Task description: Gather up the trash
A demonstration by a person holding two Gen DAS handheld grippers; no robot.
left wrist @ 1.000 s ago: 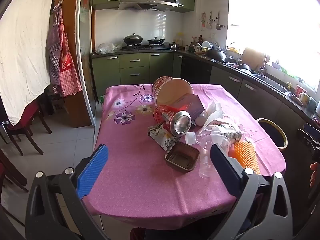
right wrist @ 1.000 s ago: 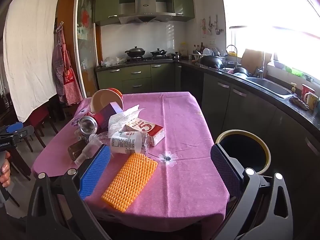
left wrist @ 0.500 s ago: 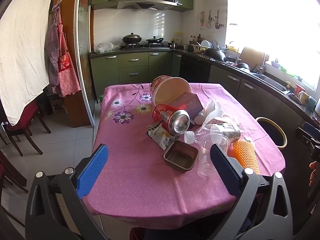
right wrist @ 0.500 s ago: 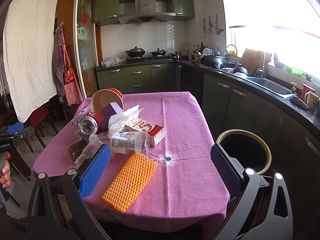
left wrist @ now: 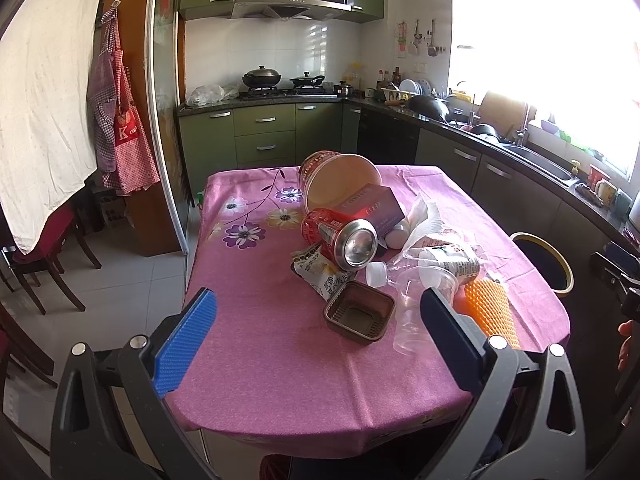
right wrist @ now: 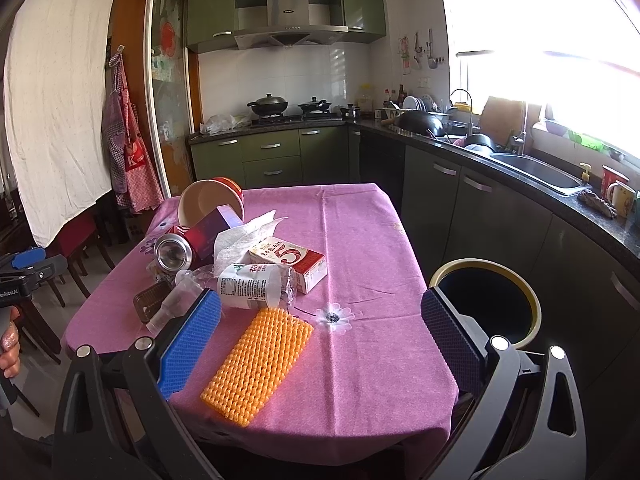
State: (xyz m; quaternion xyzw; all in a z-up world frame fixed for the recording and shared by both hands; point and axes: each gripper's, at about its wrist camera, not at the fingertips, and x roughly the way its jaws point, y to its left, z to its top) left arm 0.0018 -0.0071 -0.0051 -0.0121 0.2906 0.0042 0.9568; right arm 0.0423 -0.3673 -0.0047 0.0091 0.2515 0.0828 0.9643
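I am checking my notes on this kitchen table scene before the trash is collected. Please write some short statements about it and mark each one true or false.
1. The red metal drink can lies on its side on the pink tablecloth. True.
2. The left hand-held gripper is shut on the can. False: it is open and holds nothing.
3. The orange bumpy plastic mat lies flat near the table's front edge. True.
4. The round black bin with a yellow rim stands on the table. False: it stands on the floor beside the table.
5. The right hand-held gripper is open. True.
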